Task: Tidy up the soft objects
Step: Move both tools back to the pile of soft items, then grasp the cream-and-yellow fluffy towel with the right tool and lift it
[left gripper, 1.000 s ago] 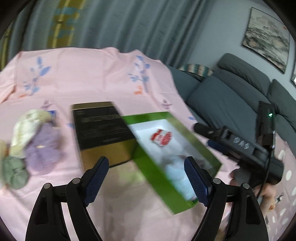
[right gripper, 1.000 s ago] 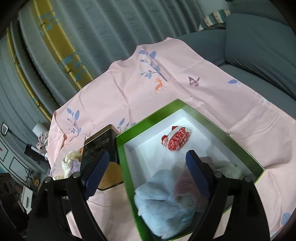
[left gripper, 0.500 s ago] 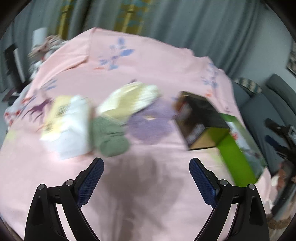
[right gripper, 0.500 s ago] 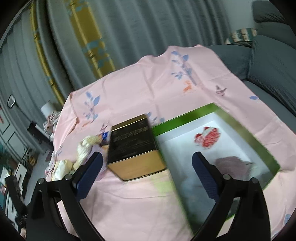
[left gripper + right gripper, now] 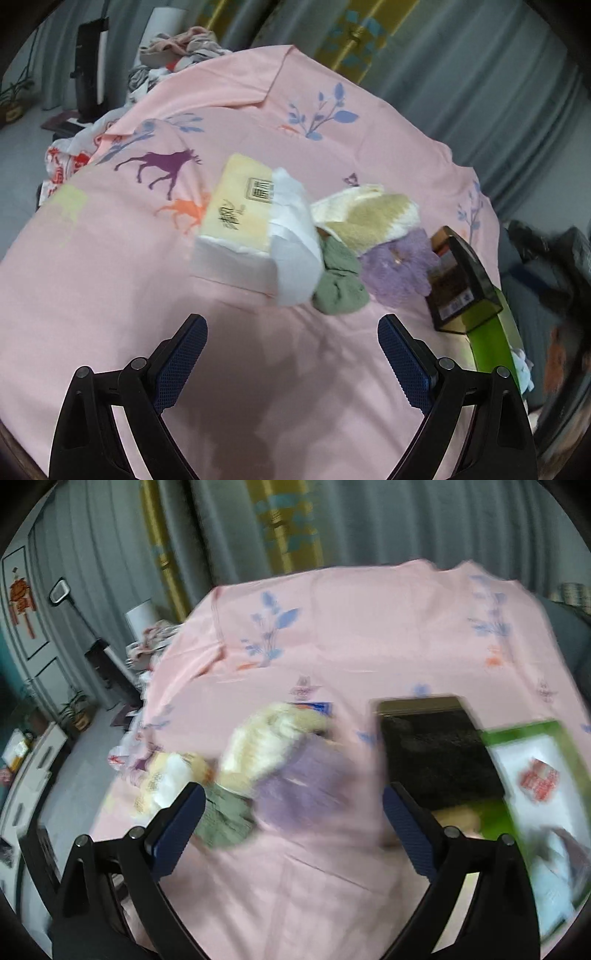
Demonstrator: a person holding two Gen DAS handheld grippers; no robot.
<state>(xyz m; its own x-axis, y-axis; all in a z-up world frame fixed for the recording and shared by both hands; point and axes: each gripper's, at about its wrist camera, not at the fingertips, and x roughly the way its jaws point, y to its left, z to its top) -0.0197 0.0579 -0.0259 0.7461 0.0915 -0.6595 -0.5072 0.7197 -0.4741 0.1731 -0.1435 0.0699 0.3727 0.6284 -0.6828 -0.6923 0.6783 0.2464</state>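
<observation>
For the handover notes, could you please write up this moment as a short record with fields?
surface: pink cloth
loose soft things: green cloth, purple cloth, cream cloth, bunched together
beside them: tissue pack
boxes: black box next to green box
in green box: pale blue soft thing; rest blurred
left gripper: open, empty
right gripper: open, empty
</observation>
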